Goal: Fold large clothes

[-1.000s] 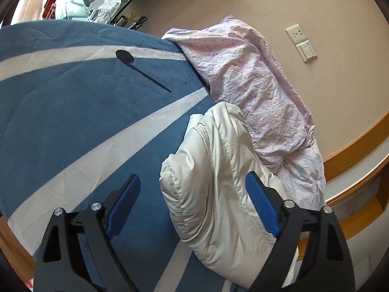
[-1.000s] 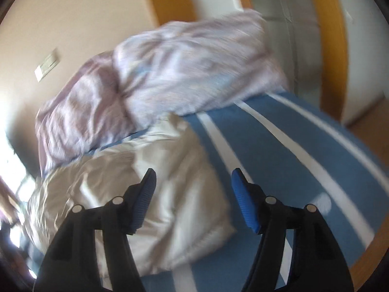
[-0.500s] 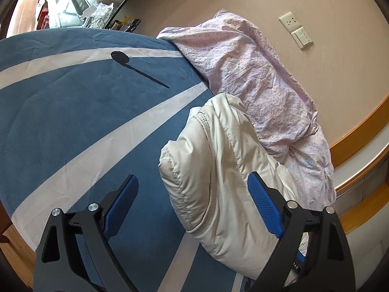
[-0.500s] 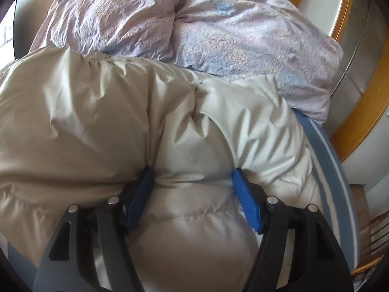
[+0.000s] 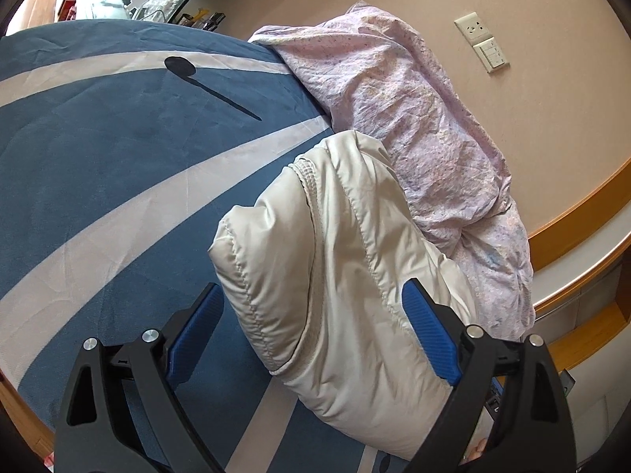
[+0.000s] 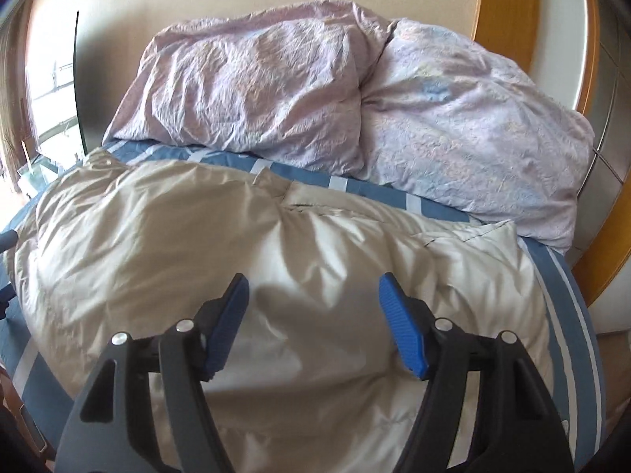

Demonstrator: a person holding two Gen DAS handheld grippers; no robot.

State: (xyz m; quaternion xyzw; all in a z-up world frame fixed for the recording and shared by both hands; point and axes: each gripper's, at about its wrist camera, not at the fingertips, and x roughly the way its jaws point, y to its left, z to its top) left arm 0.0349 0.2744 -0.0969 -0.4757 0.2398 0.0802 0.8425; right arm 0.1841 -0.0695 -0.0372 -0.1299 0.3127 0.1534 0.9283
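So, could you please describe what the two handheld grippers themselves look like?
Both the left gripper and the right gripper have black plastic frames with triangular cutouts, silver screws at the joints, and two fingers faced with ribbed blue pads. No cables or sleeves are visible.

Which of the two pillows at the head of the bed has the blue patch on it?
The right pillow, next to the wooden trim, in the right wrist view. It is paler, with a blue patch near its top; the left pillow is plain pinkish lilac.
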